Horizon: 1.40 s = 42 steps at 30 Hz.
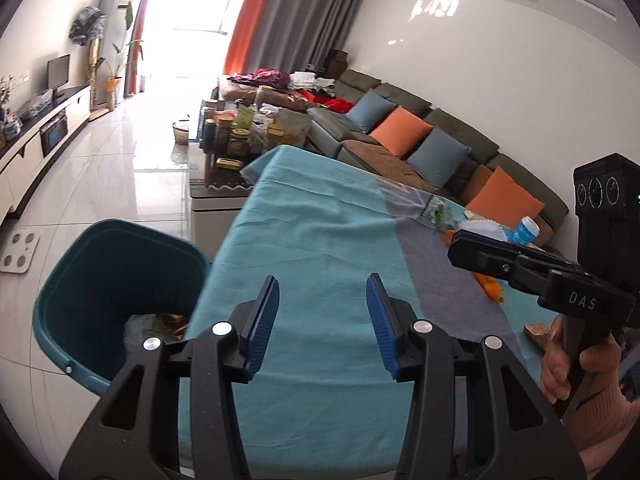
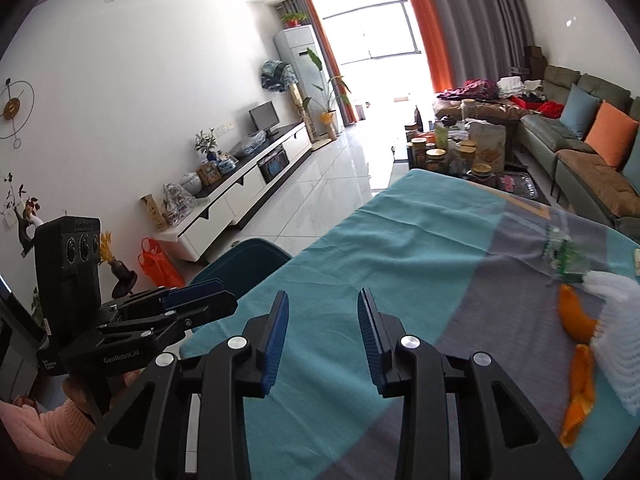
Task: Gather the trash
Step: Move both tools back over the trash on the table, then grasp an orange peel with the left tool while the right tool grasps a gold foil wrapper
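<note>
My left gripper [image 1: 323, 284] hangs open over the teal tablecloth [image 1: 312, 220], nothing between its blue pads. Beside the table's left edge stands a teal trash bin [image 1: 100, 280] with brown scraps [image 1: 168, 324] inside. My right gripper [image 2: 323, 296] is open and empty too, above the cloth's teal and grey stripes. To its right lie orange peels [image 2: 576, 320], a white foam net [image 2: 616, 320] and a crushed plastic bottle [image 2: 564, 254]. The left wrist view shows that bottle [image 1: 432, 210], an orange peel [image 1: 490, 286] and a blue-labelled cup [image 1: 526, 232] past the right gripper's fingers [image 1: 464, 240].
Beyond the table's far end stands a coffee table crowded with jars [image 1: 236, 136]. A sofa with blue and orange cushions [image 1: 400, 128] runs along the right wall. A white TV cabinet [image 2: 240, 184] lines the left wall, an orange bag [image 2: 158, 262] and a floor scale [image 1: 18, 250] near it.
</note>
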Motion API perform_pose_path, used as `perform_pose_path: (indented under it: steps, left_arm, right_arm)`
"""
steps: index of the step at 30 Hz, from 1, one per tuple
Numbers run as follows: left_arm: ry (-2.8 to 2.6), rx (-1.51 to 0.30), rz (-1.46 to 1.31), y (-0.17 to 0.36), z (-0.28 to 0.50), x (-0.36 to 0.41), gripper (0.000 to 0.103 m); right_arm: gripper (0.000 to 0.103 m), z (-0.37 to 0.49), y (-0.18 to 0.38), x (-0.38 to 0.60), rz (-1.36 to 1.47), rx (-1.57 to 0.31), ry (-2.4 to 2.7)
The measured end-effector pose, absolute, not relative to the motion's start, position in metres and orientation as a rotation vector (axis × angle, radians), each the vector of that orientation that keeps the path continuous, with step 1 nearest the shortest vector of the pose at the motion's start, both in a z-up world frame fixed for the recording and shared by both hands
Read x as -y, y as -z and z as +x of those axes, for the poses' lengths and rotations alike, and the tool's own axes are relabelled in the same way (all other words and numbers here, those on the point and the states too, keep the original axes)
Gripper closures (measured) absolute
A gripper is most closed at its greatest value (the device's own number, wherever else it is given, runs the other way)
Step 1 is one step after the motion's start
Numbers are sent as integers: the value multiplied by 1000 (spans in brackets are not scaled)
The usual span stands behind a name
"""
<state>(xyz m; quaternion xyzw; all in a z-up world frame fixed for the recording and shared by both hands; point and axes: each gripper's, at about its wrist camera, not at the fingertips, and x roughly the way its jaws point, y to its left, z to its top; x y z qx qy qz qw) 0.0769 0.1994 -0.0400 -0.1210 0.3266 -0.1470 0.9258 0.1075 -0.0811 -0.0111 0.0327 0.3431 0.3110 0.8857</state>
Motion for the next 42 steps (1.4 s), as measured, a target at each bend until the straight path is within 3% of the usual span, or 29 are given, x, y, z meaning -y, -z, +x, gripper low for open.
perform_pose_path:
  steps: [18,31,35,39,42]
  left_arm:
    - [656,-837,-90,68,107,10,57]
    - [657,-938,-17,83,142,78,56]
    - [646,-964,-19,88,152,85,56]
    - [633,-968,-7,90,158,90,60]
    - [635,-981,-14,91,161,91,71]
  right_arm:
    - [65,56,40,297,224,-693,-178]
    - [44,7,82,357,332,-791,-102]
    - [43,1,90,355,344,-809,-134]
    - [43,-1,96,346,340,-820,-168]
    - [47,-2,95,340,332,-818,-185]
